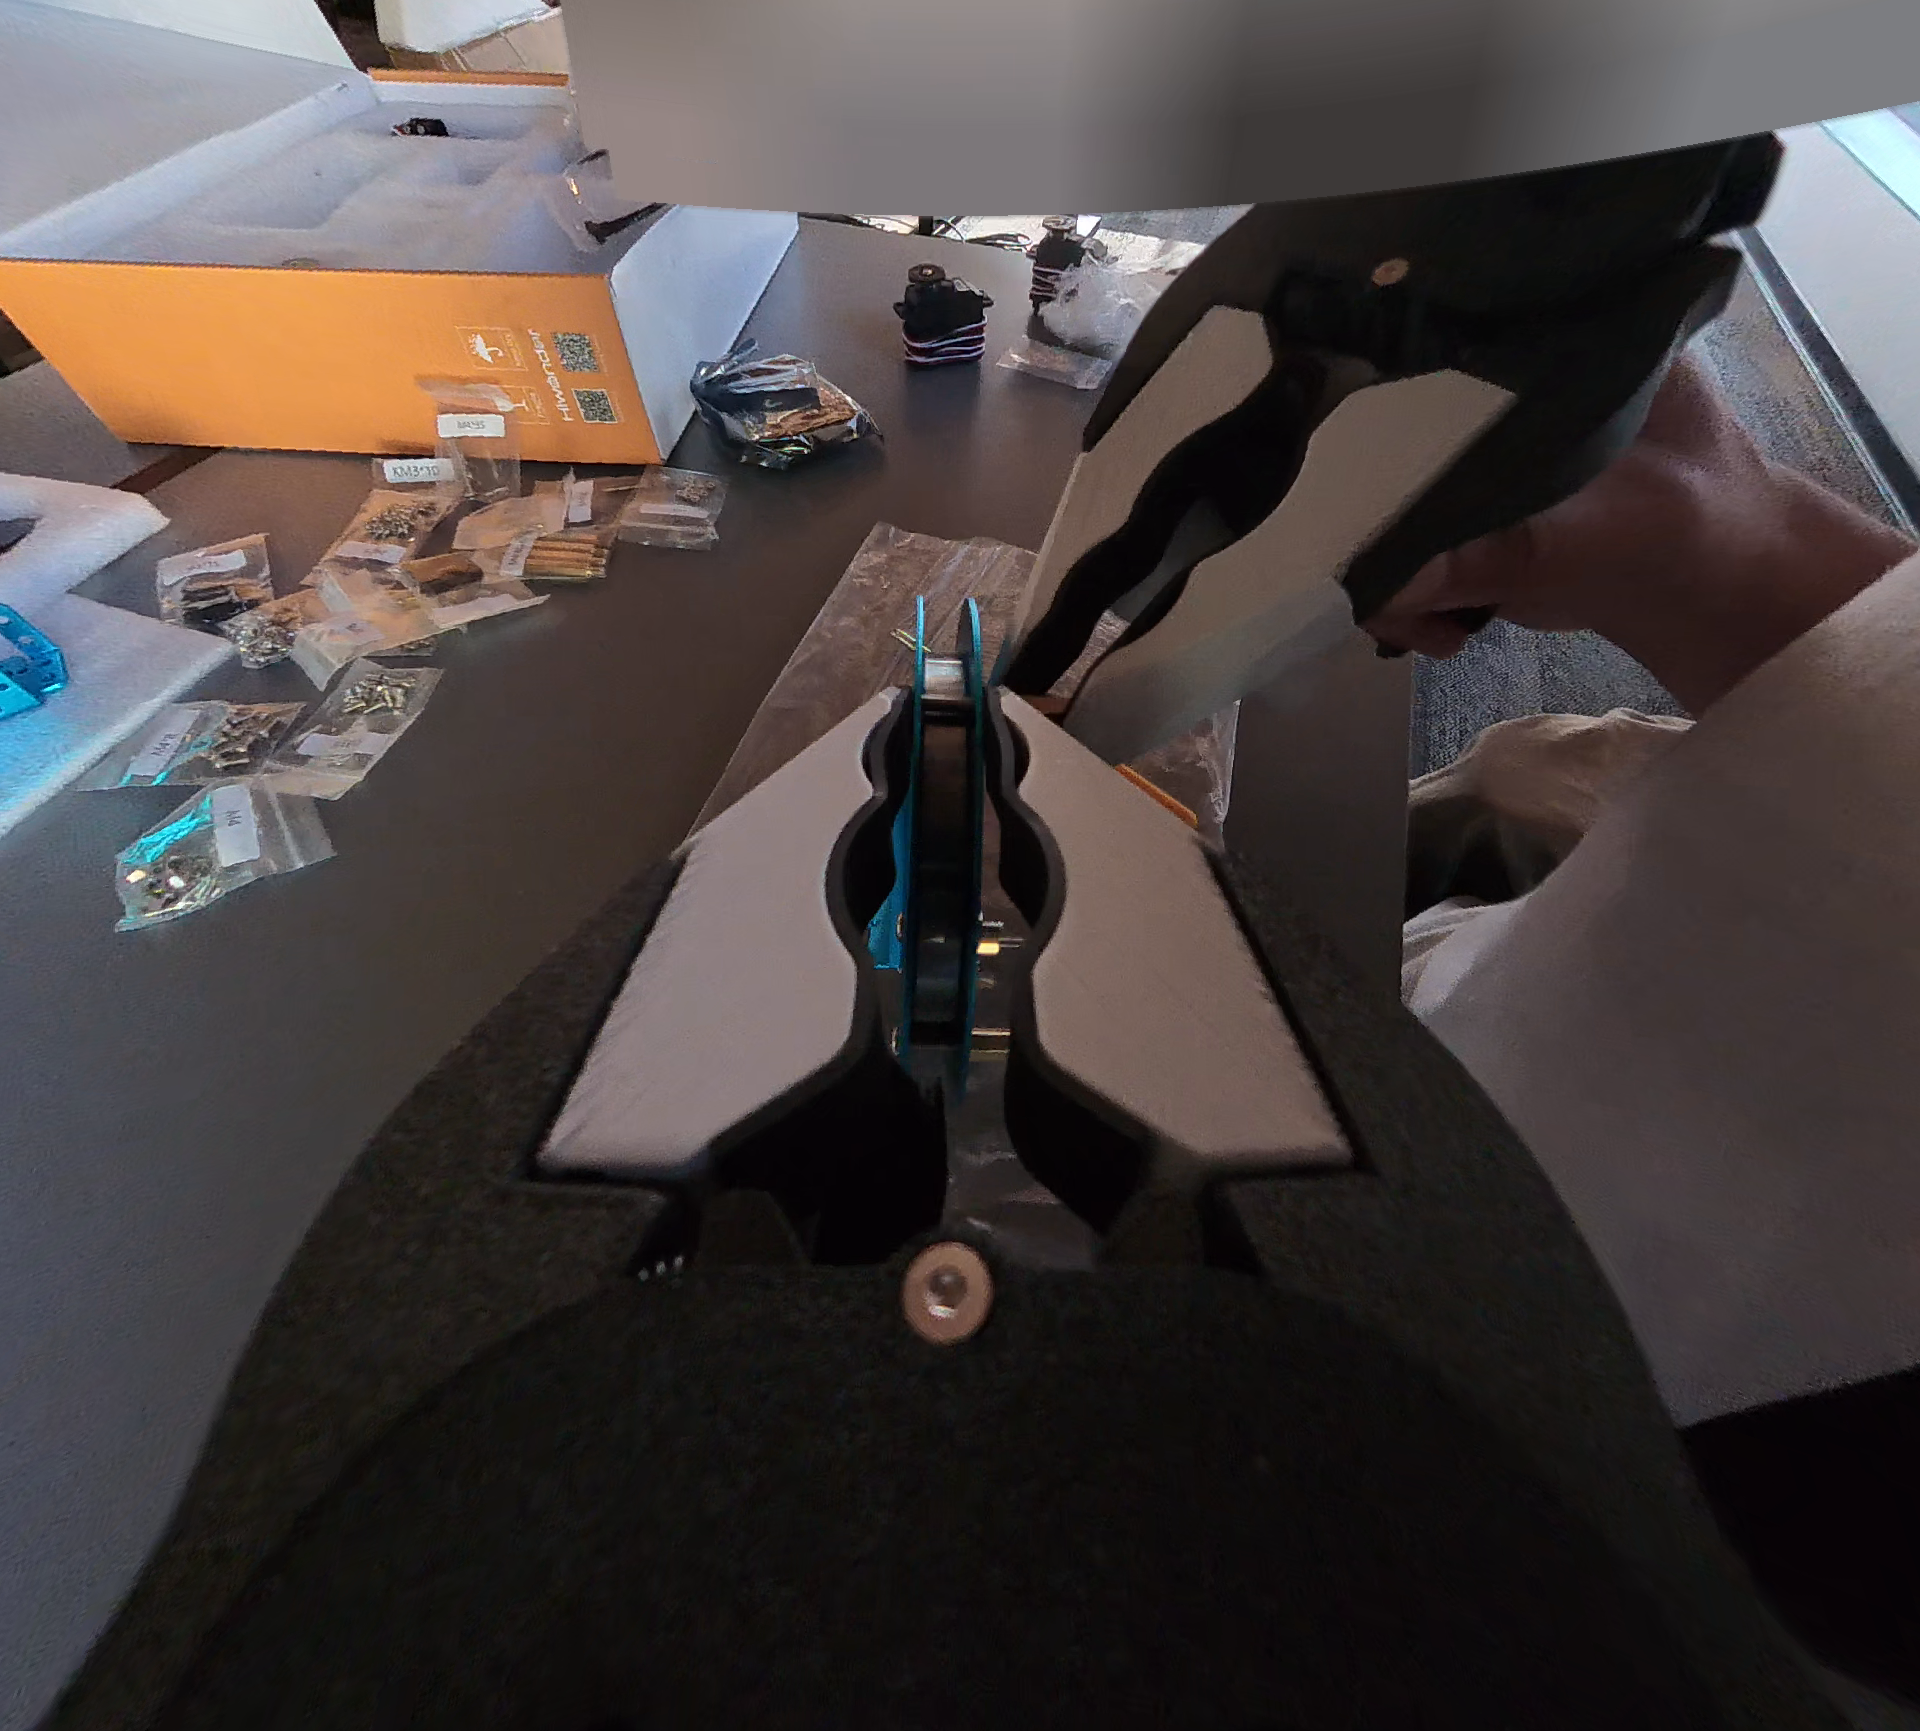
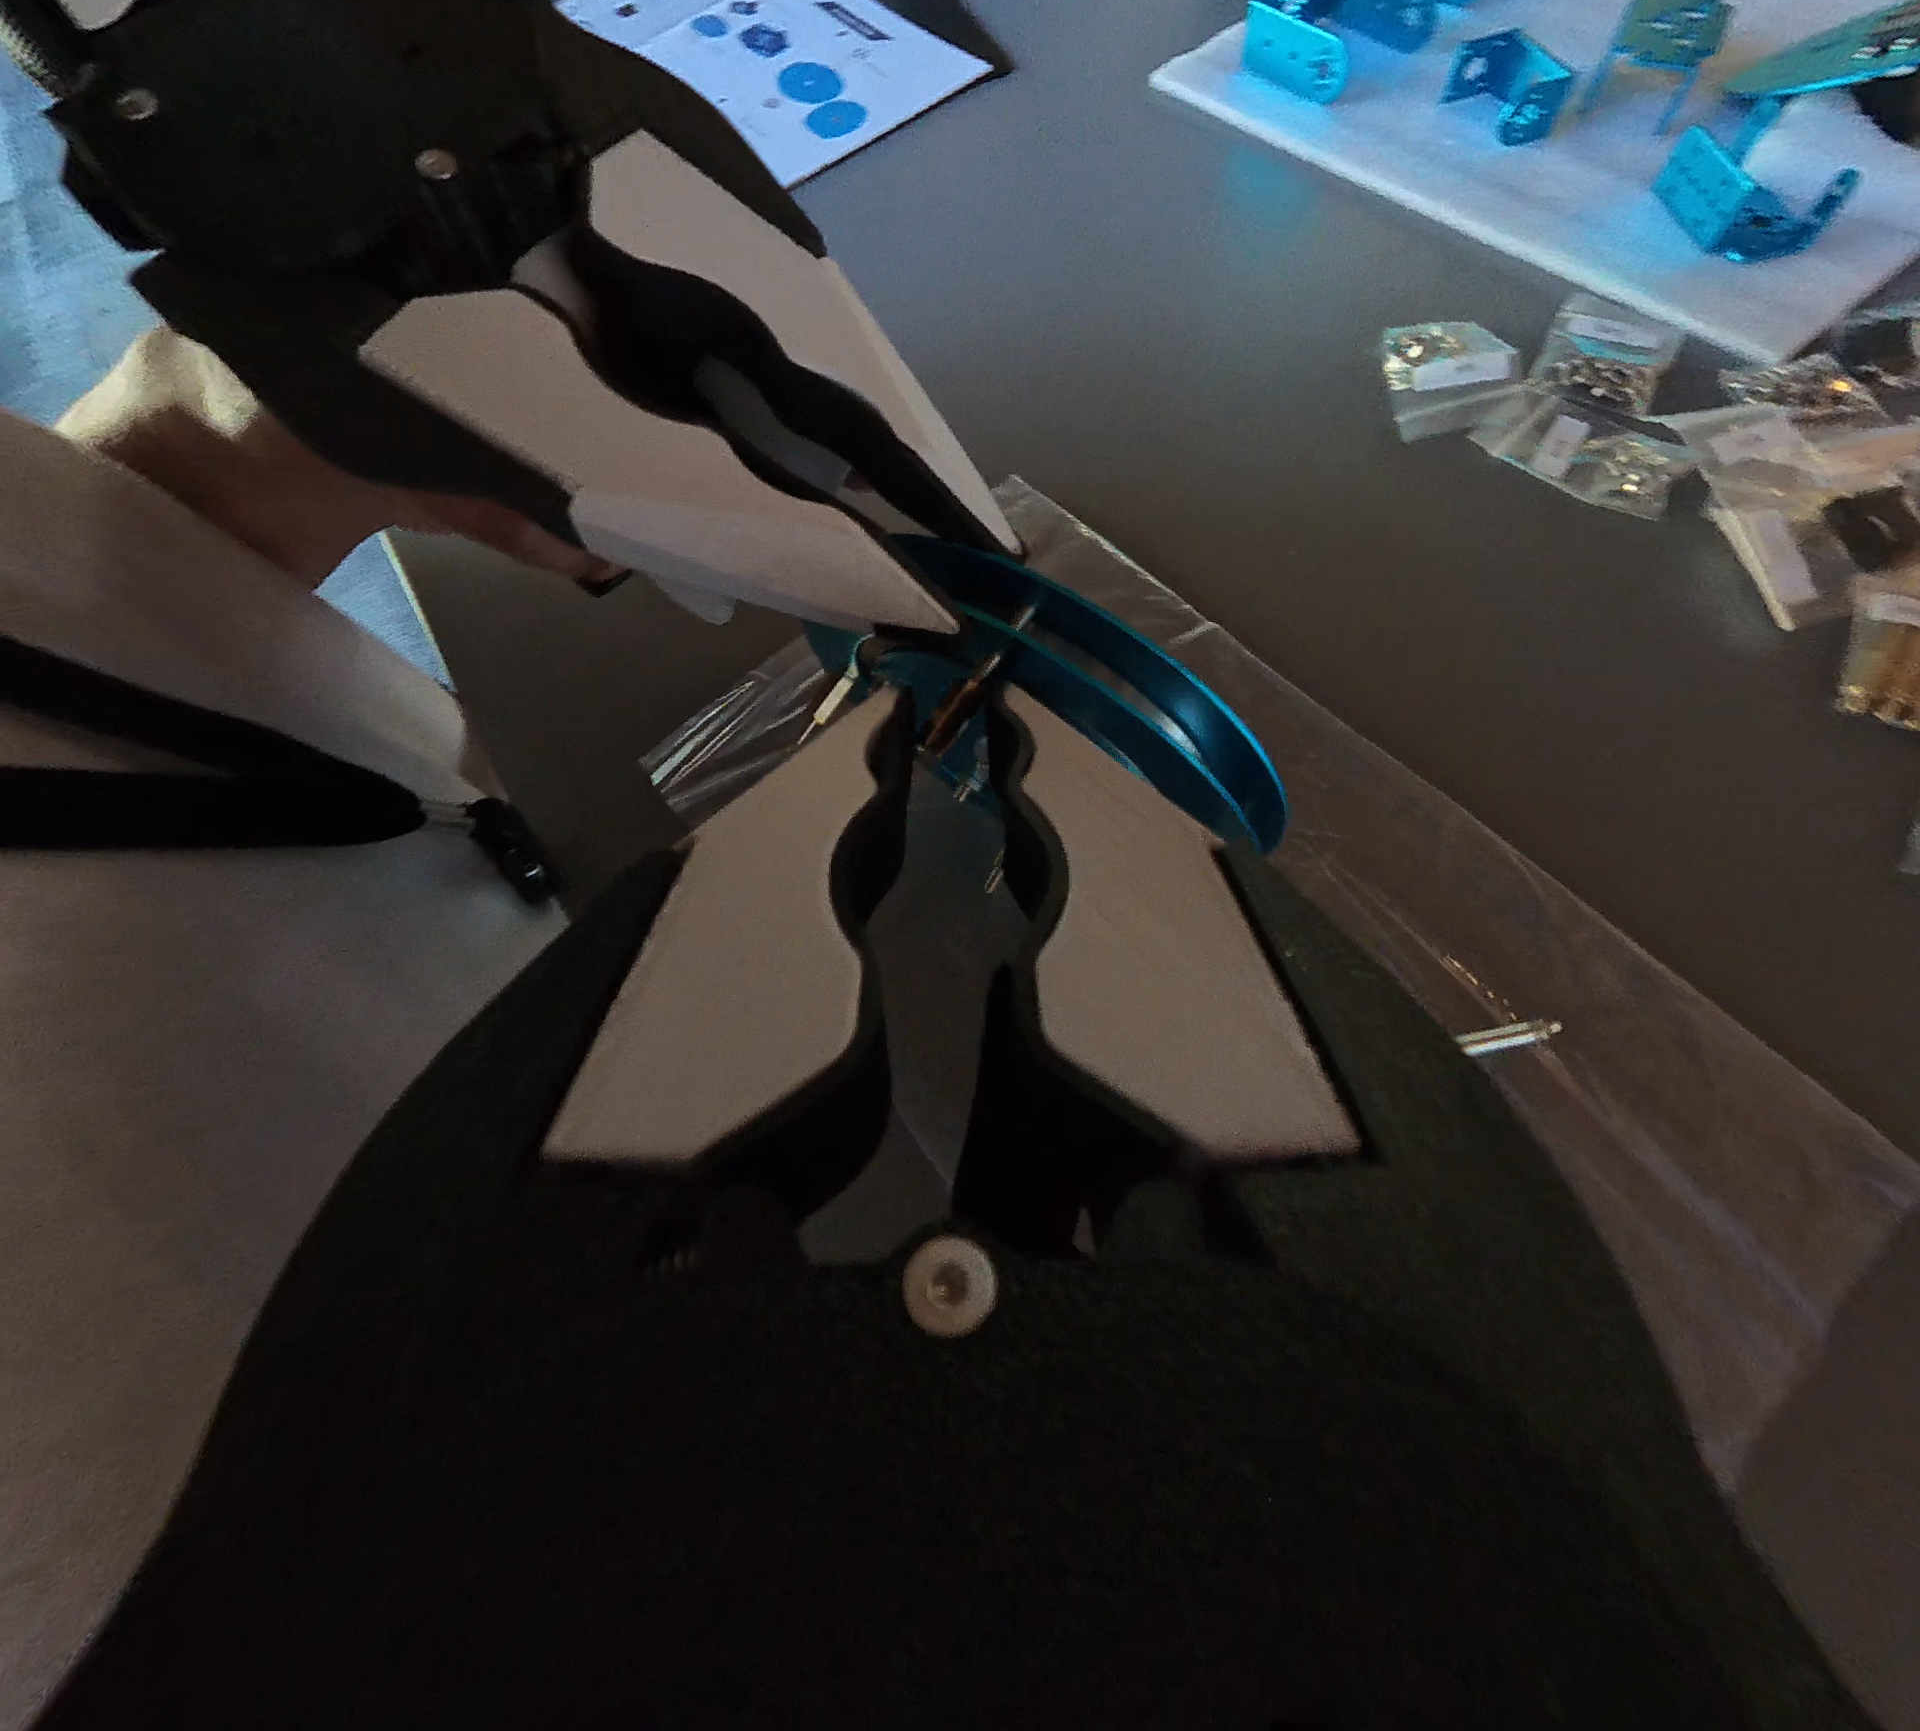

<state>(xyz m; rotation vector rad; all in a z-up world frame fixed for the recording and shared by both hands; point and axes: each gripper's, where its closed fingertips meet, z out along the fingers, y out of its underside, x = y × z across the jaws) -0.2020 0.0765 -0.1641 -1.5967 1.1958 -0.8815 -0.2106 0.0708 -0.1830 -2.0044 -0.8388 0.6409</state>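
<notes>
Two blue discs, joined face to face as a blue wheel assembly [image 1: 943, 850], stand on edge between the fingers of the left claw [image 1: 943, 705], which is clenched on them from both sides. In the left wrist view the right claw [image 1: 1023, 679] comes in from the upper right, its tips just beside the wheel's far rim, with a hand [image 1: 1621, 538] on its handle. Beneath both lies a clear plastic bag [image 1: 831, 642] on the dark bench [image 1: 520, 954]. To the left are many small bags of screws [image 1: 343, 632], an open orange box [image 1: 343, 351] and, farther off, a black servo [image 1: 940, 320]. In the right wrist view the right claw [image 2: 951, 725] is nearly closed on a small brass post [image 2: 961, 710] at the wheel assembly's [image 2: 1143, 705] near edge, though blur hides whether it truly grips it. The left claw [image 2: 987, 585] reaches down from the upper left, pinching the discs' rims. A loose metal pin [image 2: 1507, 1037] lies on the plastic bag [image 2: 1455, 850] to the right. Blue metal brackets [image 2: 1455, 8] sit on a white sheet [image 2: 1558, 227] at the bench's [image 2: 1143, 279] far side, near an open instruction leaflet [image 2: 779, 40].
</notes>
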